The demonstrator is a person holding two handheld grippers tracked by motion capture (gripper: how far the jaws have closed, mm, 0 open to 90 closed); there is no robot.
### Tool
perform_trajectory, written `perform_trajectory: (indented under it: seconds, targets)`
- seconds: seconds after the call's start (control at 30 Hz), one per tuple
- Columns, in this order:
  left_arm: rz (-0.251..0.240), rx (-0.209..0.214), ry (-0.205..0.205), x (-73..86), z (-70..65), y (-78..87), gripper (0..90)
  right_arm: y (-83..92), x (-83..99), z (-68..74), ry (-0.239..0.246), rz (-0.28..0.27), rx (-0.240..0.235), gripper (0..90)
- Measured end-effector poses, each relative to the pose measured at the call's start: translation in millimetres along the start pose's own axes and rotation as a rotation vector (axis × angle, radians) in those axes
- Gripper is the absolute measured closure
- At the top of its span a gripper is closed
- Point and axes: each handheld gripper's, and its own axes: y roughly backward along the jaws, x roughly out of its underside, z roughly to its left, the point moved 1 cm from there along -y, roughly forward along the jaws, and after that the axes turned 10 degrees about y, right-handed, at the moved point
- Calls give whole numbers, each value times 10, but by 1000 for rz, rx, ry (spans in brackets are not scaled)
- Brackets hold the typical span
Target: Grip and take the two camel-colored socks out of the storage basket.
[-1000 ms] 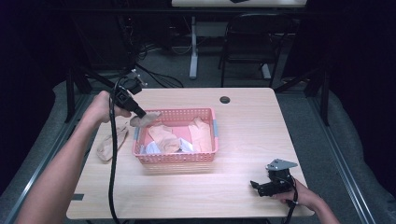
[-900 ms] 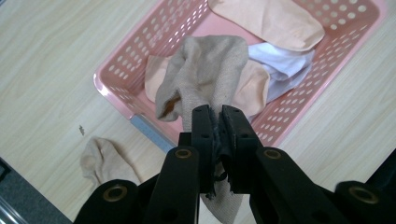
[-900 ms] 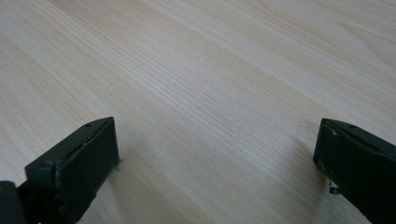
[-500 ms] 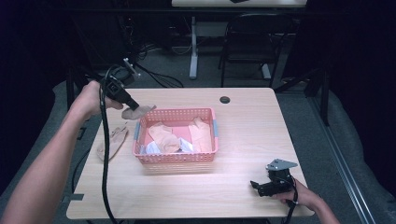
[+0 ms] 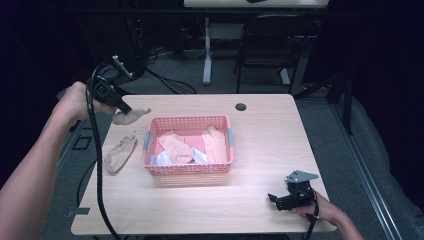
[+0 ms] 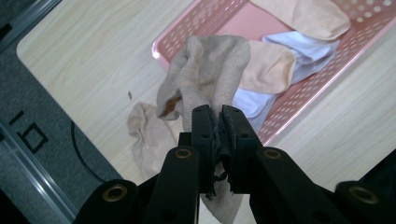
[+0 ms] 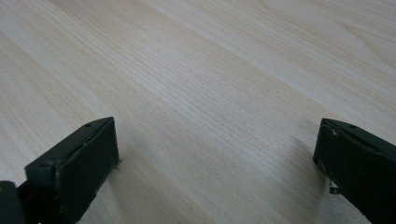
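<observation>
My left gripper [image 5: 125, 108] is lifted above the table's left side, shut on a beige sock [image 5: 131, 116] that hangs from its jaws. In the left gripper view the sock [image 6: 205, 79] dangles in front of the closed gripper [image 6: 215, 116], over the pink basket [image 6: 299, 100]. The pink basket [image 5: 150, 140] sits mid-table and holds several beige and white socks [image 5: 176, 146]. Another beige sock [image 5: 119, 153] lies flat on the table left of the basket. My right gripper [image 5: 274, 198] rests low at the front right, open, with bare wood between its jaws [image 7: 215, 154].
The wooden table [image 5: 260, 150] has a round black grommet [image 5: 241, 106] near its far edge. A black cable [image 5: 97, 165] trails from the left gripper down past the table's left side. A chair [image 5: 262, 45] and desk legs stand beyond the table.
The left gripper has pulled the beige sock up and out of the basket, moving left and higher. The right gripper has stayed put.
</observation>
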Motion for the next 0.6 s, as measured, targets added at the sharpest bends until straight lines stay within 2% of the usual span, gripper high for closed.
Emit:
perform_trajectory:
  seconds: [0.03,0.13,0.27,0.3,0.47,0.6]
  targets:
    - [0,0,0,0,0,0,839,0,0,0,0,0,0,0]
    - [14,-1,34,104,137,-44,839,0,0,0,0,-1,0,0]
    - [30,-7,63,189,245,-89,839,0,0,0,0,0,-1,0]
    - [31,-5,82,225,288,-112,839,0,0,0,0,0,0,0]
    - [61,-24,120,399,481,-201,839,0,0,0,0,0,0,0]
    - [71,-27,147,487,567,-268,840,0,0,0,0,-1,0,0]
